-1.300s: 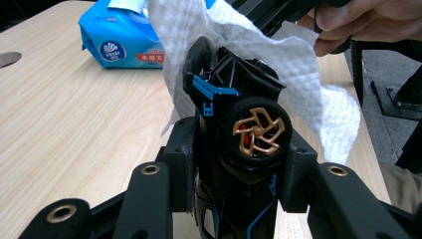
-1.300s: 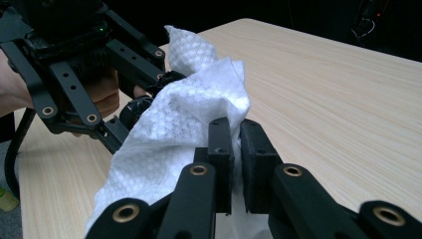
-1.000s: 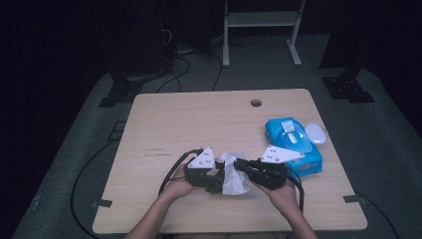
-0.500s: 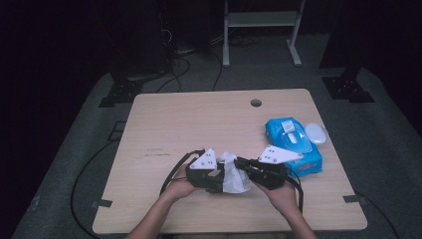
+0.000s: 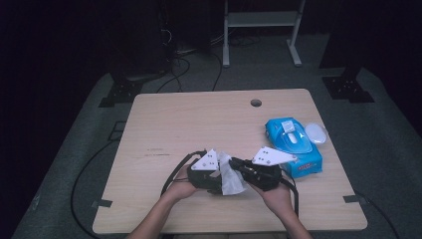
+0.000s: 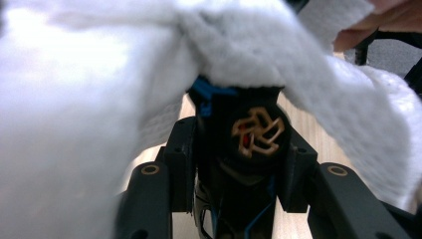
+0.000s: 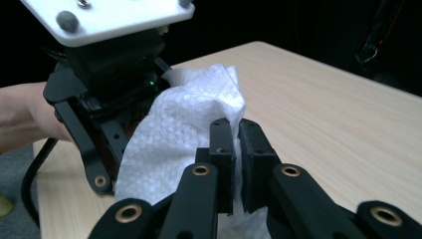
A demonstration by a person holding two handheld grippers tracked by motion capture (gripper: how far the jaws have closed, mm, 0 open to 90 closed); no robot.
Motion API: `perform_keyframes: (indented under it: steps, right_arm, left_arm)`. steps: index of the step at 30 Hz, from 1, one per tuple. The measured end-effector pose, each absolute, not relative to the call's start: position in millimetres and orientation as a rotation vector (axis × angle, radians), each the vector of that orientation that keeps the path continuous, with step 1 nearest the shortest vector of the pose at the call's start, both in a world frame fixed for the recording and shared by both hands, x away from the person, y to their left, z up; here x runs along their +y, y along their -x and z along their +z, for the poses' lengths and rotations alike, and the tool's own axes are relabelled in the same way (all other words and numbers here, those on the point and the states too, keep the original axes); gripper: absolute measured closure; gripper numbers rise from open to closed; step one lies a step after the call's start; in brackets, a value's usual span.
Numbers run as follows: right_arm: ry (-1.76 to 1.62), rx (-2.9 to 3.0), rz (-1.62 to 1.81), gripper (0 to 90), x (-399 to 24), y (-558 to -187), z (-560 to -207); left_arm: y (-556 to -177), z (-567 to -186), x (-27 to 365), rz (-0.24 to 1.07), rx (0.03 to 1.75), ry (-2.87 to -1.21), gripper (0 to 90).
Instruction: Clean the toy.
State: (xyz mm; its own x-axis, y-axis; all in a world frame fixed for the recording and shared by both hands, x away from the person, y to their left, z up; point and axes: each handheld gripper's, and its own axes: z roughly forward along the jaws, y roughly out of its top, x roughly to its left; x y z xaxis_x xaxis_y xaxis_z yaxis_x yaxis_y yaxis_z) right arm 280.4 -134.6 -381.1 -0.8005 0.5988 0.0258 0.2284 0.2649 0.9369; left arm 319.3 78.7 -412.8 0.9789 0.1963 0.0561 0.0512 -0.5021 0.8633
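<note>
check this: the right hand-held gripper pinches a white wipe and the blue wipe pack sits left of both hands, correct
Not quite. The right hand-held gripper does pinch the white wipe, but the blue wipe pack sits to the right of both hands, as the high view shows.

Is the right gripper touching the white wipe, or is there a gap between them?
Touching. The right gripper view shows the right gripper with its jaws closed on an edge of the white wipe.

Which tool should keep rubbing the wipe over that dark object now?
Right. The right tool is shut on the white wipe, draped over the dark object clamped in the left tool. The left looks best as the holder.
</note>
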Motion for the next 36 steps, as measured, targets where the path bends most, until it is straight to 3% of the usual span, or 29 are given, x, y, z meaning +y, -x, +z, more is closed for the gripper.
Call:
perform_keyframes:
  steps: [8, 16, 33, 36]
  right_arm:
    - [-0.812, 2.202, 1.513, 84.8, -151.9, -283.3, -385.9]
    - [-0.741, 2.222, 1.556, 84.7, -136.2, -280.3, -380.7]
    - [-0.904, 2.201, 1.525, 84.7, -166.9, -287.1, -402.9]
    - [-0.945, 2.218, 1.537, 84.8, -167.8, -289.6, -410.7]
  left_arm:
    - [-320.7, -414.5, 81.2, 0.178, 0.198, -2.098, 58.2]
    - [-320.9, -413.6, 80.8, 0.149, 0.186, -2.080, 58.3]
    - [-327.1, -409.6, 93.0, 0.144, 0.222, -2.043, 58.0]
    - [-326.4, -407.6, 93.2, 0.173, 0.229, -2.050, 61.8]
